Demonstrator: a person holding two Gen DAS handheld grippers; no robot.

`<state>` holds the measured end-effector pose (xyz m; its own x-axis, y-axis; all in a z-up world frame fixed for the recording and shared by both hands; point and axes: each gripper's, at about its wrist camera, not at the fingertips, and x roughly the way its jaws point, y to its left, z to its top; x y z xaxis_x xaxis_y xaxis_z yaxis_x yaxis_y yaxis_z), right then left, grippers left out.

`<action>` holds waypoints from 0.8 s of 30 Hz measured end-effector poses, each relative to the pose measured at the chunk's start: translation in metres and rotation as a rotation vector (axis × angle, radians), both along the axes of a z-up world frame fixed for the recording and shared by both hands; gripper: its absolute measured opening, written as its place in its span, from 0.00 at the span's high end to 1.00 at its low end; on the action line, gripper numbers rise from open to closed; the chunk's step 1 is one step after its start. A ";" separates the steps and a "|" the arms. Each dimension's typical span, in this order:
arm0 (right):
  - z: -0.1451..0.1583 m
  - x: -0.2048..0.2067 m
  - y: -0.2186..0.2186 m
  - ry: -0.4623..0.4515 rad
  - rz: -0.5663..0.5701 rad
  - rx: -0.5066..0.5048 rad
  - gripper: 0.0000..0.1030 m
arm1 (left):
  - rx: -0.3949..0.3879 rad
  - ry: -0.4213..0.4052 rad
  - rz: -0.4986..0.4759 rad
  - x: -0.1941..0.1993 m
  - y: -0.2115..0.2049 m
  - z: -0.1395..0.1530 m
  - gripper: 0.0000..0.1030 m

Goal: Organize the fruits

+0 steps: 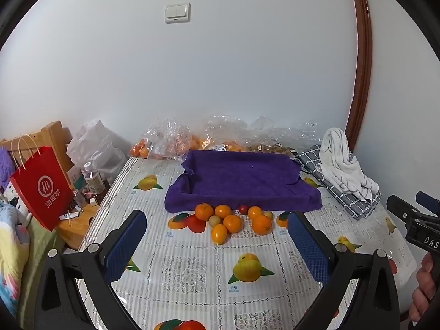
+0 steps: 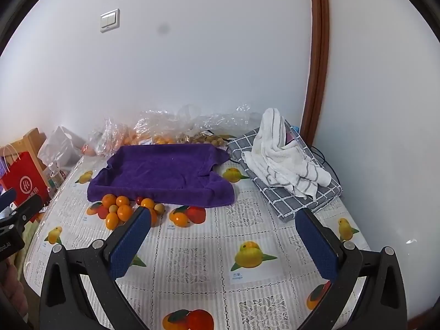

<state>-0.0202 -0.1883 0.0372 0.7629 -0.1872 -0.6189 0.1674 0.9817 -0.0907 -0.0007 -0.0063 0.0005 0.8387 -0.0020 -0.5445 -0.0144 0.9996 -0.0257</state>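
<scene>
Fruit (image 1: 232, 221) lay in a loose cluster on the tablecloth (image 1: 192, 264), touching the near edge of the purple towel (image 1: 239, 181): oranges, a couple of pale green-yellow pieces, one small red piece half tucked under the towel's hem. In the right wrist view the left finger (image 2: 130, 243) of the right gripper covered part of the cluster (image 2: 121, 210), so no full count was possible there. The towel draped over something tray-shaped; what lay beneath stayed hidden. Clear plastic bags (image 1: 176, 140) along the wall held more orange fruit, blurred by crinkled film. A striped white cloth (image 1: 343, 165) sat bunched on a folded grey checked cloth (image 1: 341, 195). A red paper bag (image 1: 41, 187) stood off the table's left side.

Left gripper (image 1: 217, 250) was held over the table, angled down toward the fruit, fingers spread wide, nothing between them. Right gripper (image 2: 229, 244) likewise tilted down, spread wide and empty. A hand (image 1: 425, 286), partly cut off at the frame edge, held the right tool.
</scene>
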 end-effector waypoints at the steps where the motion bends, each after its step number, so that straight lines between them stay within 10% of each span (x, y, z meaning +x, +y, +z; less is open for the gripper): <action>1: 0.000 0.000 0.000 0.001 0.000 0.000 0.00 | 0.001 -0.001 0.000 0.000 -0.001 -0.001 0.00; 24: 0.000 -0.003 0.001 -0.002 0.005 0.015 0.00 | -0.003 -0.005 0.000 -0.002 0.002 -0.002 0.00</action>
<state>-0.0237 -0.1869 0.0369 0.7653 -0.1737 -0.6197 0.1625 0.9838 -0.0752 -0.0025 -0.0047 -0.0018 0.8414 -0.0034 -0.5404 -0.0145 0.9995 -0.0288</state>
